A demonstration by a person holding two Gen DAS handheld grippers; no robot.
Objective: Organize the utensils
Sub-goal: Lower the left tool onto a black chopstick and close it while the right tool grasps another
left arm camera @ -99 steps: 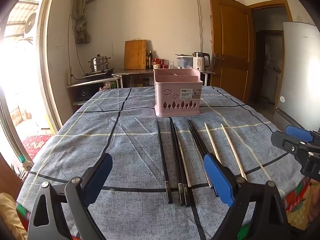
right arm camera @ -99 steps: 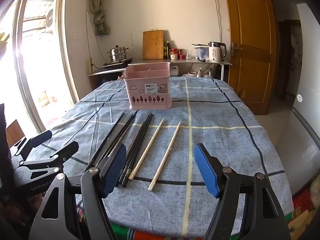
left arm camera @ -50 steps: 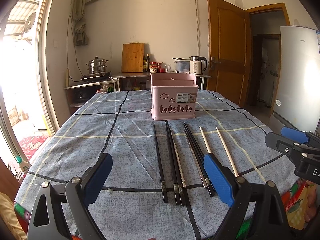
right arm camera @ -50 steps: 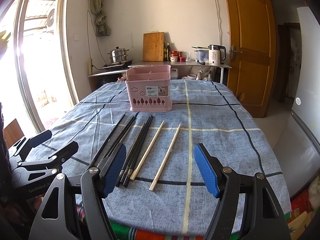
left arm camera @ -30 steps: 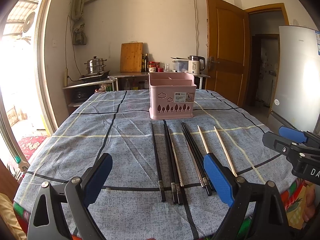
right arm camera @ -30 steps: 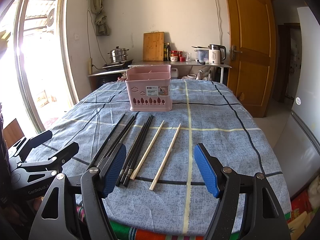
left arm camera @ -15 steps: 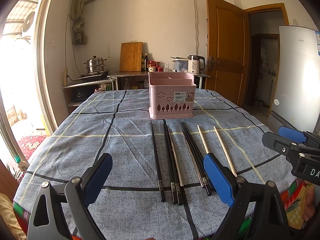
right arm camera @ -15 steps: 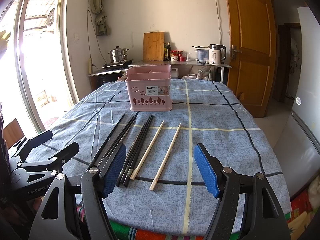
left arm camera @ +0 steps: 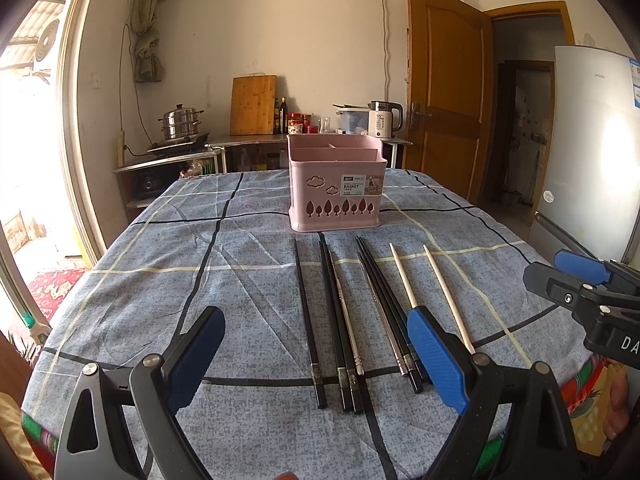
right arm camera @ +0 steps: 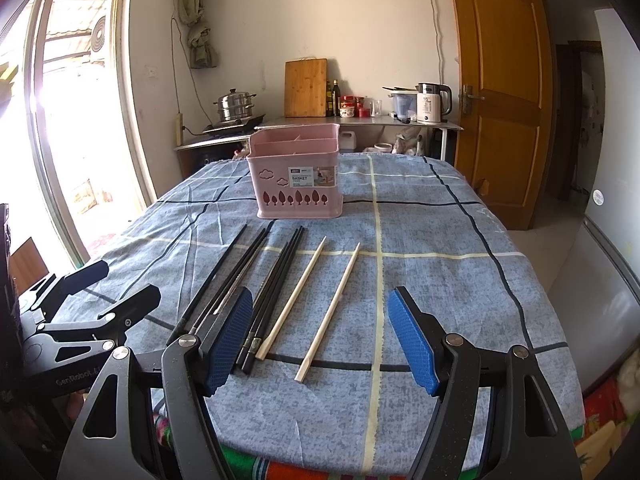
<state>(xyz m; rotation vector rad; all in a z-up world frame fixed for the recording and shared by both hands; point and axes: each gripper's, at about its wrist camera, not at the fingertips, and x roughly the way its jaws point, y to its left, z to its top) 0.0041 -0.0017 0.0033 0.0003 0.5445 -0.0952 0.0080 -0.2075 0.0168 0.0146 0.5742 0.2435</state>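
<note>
A pink utensil basket [left arm camera: 337, 188] with inner compartments stands upright mid-table; it also shows in the right wrist view [right arm camera: 298, 171]. Several black chopsticks [left arm camera: 336, 316] lie in a row in front of it, with two pale wooden chopsticks [left arm camera: 446, 298] to their right. In the right wrist view the black chopsticks [right arm camera: 276, 276] and wooden chopsticks [right arm camera: 332, 308] lie between the basket and me. My left gripper [left arm camera: 316, 356] is open and empty above the near ends of the black chopsticks. My right gripper [right arm camera: 320, 336] is open and empty above the wooden ones.
The table [left arm camera: 160, 280] has a blue checked cloth. The right gripper shows at the right edge in the left wrist view [left arm camera: 588, 292]; the left gripper shows at the left in the right wrist view [right arm camera: 80, 312]. A counter [left arm camera: 248, 140] with pot, cutting board and kettle stands behind.
The left wrist view has drifted slightly, so the basket and chopsticks sit a little further left and lower. The right wrist view is nearly still. Both grippers stay open.
</note>
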